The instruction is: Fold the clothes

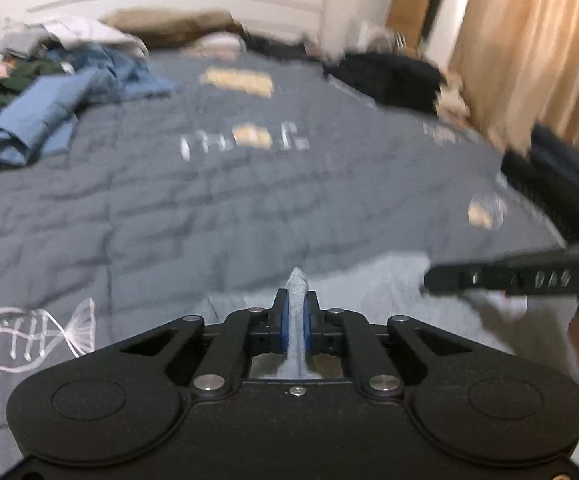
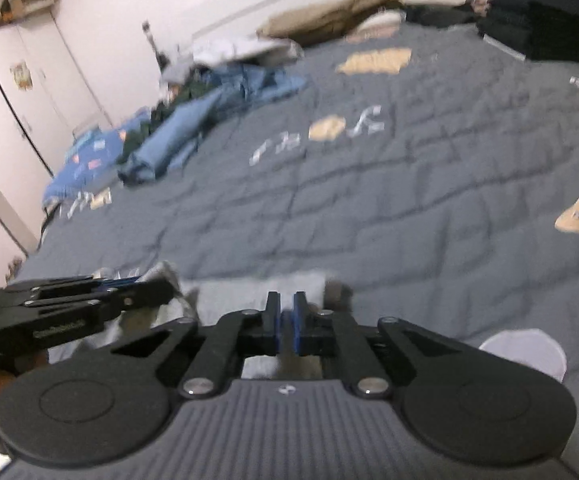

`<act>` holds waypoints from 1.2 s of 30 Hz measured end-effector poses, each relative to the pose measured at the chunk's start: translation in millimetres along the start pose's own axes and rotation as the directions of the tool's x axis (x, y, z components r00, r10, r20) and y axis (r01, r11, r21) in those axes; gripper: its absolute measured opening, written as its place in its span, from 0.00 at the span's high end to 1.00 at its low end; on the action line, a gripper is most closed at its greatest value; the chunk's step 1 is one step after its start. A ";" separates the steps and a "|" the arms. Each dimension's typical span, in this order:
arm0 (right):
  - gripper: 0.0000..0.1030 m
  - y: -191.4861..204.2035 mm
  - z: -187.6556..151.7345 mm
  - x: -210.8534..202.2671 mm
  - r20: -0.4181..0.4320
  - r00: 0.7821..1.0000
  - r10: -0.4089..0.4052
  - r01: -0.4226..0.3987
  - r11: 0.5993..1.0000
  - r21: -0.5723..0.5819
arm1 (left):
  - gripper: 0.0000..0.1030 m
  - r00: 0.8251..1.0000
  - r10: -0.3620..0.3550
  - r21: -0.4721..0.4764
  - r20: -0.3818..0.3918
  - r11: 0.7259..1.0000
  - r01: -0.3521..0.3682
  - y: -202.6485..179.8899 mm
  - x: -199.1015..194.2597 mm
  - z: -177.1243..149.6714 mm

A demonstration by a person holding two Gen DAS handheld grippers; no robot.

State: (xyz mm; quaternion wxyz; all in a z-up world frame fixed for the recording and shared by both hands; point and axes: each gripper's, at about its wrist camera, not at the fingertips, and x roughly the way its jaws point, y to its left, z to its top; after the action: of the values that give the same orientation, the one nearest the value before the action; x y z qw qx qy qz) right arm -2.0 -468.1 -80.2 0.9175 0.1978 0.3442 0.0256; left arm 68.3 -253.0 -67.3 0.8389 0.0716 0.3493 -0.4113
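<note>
A light grey garment (image 1: pixel 373 280) lies at the near edge of the bed, and it also shows in the right wrist view (image 2: pixel 249 292). My left gripper (image 1: pixel 297 304) is shut on a pinched ridge of this grey cloth, which stands up between the blue pads. My right gripper (image 2: pixel 285 312) has its jaws nearly closed, with grey cloth showing in the narrow gap. Each gripper appears in the other's view: the right one (image 1: pixel 501 278) and the left one (image 2: pixel 89 304), both low over the garment. Both views are blurred.
The grey-blue quilt (image 1: pixel 209 200) with fish prints covers the bed. A heap of blue and green clothes (image 1: pixel 49 100) lies far left. A stack of folded dark clothes (image 1: pixel 389 76) sits far right. Pillows (image 1: pixel 177 28) lie at the headboard; curtains (image 1: pixel 537 48) hang right.
</note>
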 end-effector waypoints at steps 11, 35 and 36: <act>0.64 9.9 -7.9 -0.7 -0.103 0.995 -0.003 -0.003 0.998 -0.057 | 0.62 0.999 0.016 0.012 -0.030 1.000 -0.015 5.7 -7.0 -1.3; 0.84 5.7 0.6 -5.0 -0.014 0.999 -0.046 0.046 0.999 -0.023 | 0.56 0.995 0.075 -0.055 0.072 0.996 -0.071 8.0 -17.3 4.5; 0.81 5.0 3.8 -12.6 0.013 0.999 -0.041 0.041 0.999 -0.013 | 0.51 0.993 0.076 -0.076 0.089 0.995 -0.069 12.3 -25.2 6.4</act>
State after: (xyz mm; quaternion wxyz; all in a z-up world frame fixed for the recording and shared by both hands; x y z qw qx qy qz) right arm -8.8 -467.1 -67.8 0.9212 0.1846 0.3424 0.0081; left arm 70.3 -231.4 -48.3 0.8704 0.0347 0.3225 -0.3705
